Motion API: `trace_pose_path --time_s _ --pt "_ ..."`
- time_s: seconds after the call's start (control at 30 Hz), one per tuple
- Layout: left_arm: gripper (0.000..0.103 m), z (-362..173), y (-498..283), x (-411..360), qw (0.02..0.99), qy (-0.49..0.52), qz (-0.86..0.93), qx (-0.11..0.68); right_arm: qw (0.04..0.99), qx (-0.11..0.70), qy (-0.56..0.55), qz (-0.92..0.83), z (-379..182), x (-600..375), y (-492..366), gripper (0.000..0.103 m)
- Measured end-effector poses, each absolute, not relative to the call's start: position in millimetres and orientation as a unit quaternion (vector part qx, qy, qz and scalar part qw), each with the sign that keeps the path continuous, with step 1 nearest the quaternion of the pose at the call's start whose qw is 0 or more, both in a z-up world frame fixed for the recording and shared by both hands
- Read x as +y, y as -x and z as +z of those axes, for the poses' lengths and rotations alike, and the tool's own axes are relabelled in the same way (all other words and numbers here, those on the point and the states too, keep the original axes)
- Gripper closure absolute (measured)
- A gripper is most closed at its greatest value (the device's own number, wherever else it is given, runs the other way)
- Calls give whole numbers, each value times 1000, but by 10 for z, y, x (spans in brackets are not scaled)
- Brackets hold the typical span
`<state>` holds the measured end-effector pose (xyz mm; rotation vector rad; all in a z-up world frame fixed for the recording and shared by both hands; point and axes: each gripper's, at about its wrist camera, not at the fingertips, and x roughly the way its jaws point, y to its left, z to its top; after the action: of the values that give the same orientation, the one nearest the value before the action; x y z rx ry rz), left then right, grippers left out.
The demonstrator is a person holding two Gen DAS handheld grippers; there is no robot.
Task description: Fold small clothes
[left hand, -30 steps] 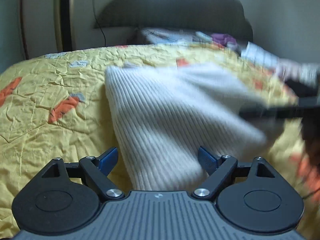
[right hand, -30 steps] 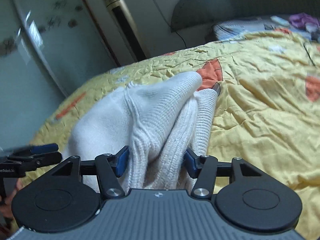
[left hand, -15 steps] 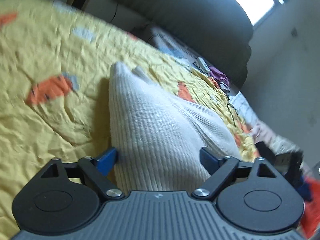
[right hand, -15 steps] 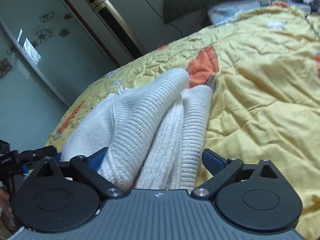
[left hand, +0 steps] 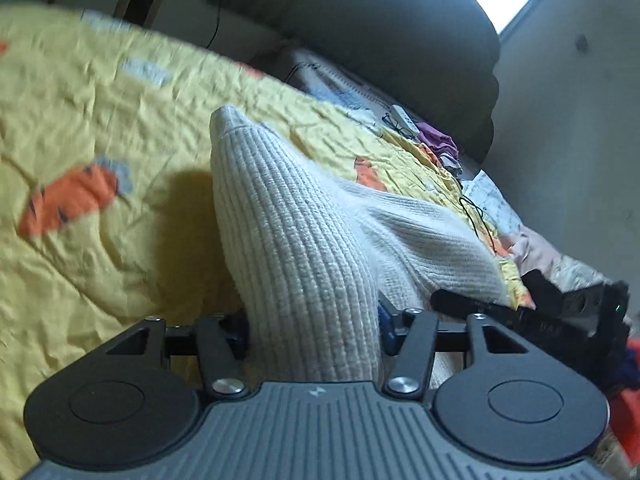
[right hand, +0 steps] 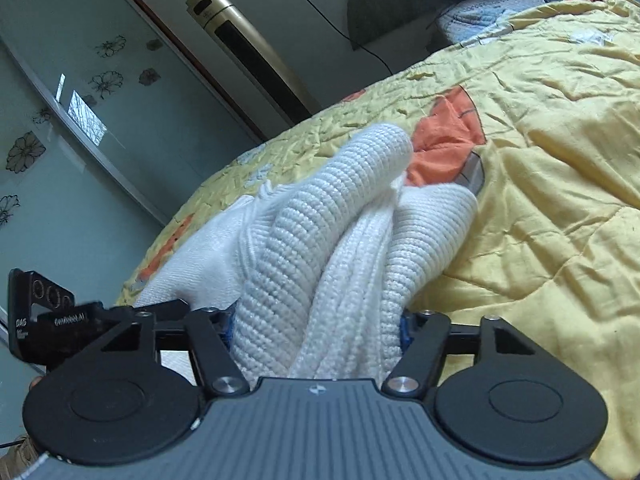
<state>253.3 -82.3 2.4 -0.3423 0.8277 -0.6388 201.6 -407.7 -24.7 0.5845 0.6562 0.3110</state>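
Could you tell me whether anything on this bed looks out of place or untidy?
Yes: the white knit garment is bunched into thick rolls between the right tongs rather than lying flat on the yellow quilt. The left tongs also pinch a raised ridge of it. Loose clutter sits by the headboard.

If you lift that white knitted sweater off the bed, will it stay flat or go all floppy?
Probably floppy: the sweater already bunches into soft rolls between the right gripper pads. It likely sags wherever it isn't held, as it droops onto the quilt beyond the left gripper. The chunky ribbing probably keeps it from slipping.
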Motion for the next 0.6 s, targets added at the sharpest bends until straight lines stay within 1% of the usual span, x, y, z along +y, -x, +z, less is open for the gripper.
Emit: trace_pose_path --time_s 0.07,0.17,0.23,0.3,0.33,0.4,0.47,0.5,0.53,0.6 --pt "50 144 -2464 -815 868 142 -298 371 895 304 -287 154 -163 -4061 -1991 44" --pt "50 282 -2396 -742 888 111 -286 343 899 274 -297 171 1 -4025 -1973 46" --pt "46 292 -2431 -701 890 100 -271 353 900 274 -290 175 39 -3963 -2024 46" --pt "43 210 -2494 -677 881 94 -252 390 898 297 -280 164 -3 -3897 -2110 45" --pt "39 177 -2490 -648 881 93 -238 399 896 312 -279 149 -54 -3866 -2158 42" --pt "38 172 -2406 -556 886 96 -230 392 895 323 -284 116 -114 -3858 -2171 37" --pt "34 225 -2228 -489 897 79 -233 367 896 311 -298 112 -94 -3878 -2065 32" --pt "29 255 -2124 -476 904 64 -230 354 897 305 -299 111 -64 -3886 -1979 30" --pt "26 301 -2004 -479 912 47 -223 342 901 300 -295 106 -33 -3898 -1887 29" --pt "26 364 -1754 -509 924 15 -213 317 909 292 -283 94 39 -3908 -1665 29"
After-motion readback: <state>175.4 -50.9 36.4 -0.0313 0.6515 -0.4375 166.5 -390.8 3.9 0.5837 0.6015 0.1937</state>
